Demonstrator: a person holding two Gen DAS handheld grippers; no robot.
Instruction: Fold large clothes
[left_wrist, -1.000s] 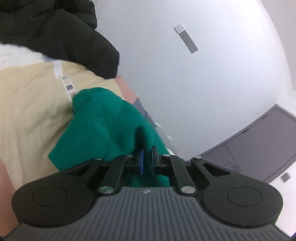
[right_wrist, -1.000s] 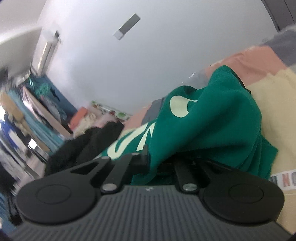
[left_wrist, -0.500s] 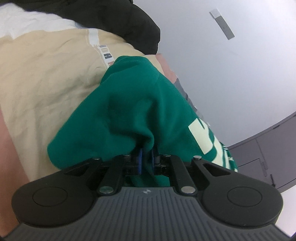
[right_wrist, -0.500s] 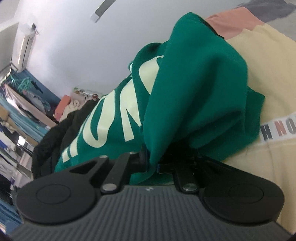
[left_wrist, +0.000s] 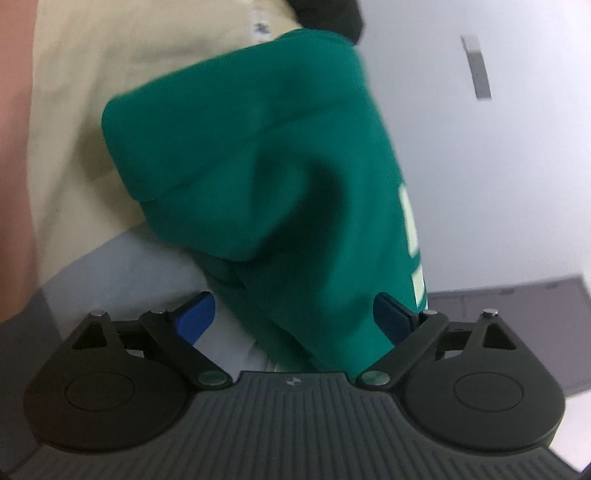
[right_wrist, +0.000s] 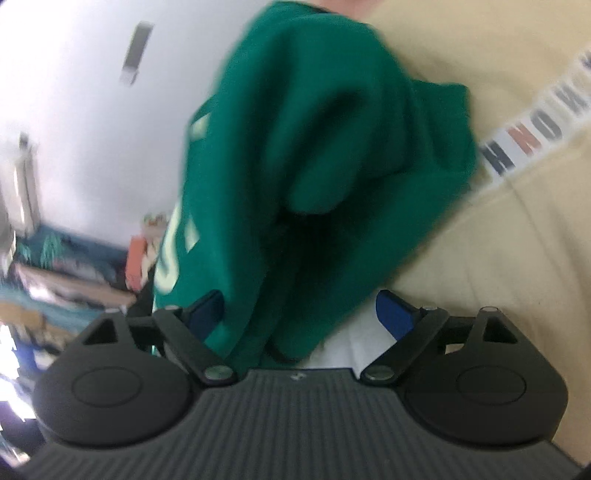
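Note:
A green sweatshirt (left_wrist: 266, 166) with pale lettering hangs bunched right in front of both cameras, over a beige garment (left_wrist: 74, 92). In the left wrist view my left gripper (left_wrist: 293, 314) has its jaws opening wide; the green cloth still drapes between the blue pads (left_wrist: 195, 317) without being pinched. The right wrist view shows the same green sweatshirt (right_wrist: 314, 147) falling between the spreading jaws of my right gripper (right_wrist: 299, 310), whose pads (right_wrist: 395, 314) stand clear of it. Both views are blurred by motion.
The beige garment (right_wrist: 498, 240) bears a white band of printed letters (right_wrist: 535, 133). A black garment (left_wrist: 328, 14) lies at the far end. A white wall (left_wrist: 480, 184) and grey cabinet (left_wrist: 517, 314) stand behind; cluttered shelves (right_wrist: 55, 277) are at the left.
Both grippers were shut on folds of the green sweatshirt; now both have sprung wide and let it go. Both cameras have sunk and rolled, so the cloth fills more of each view.

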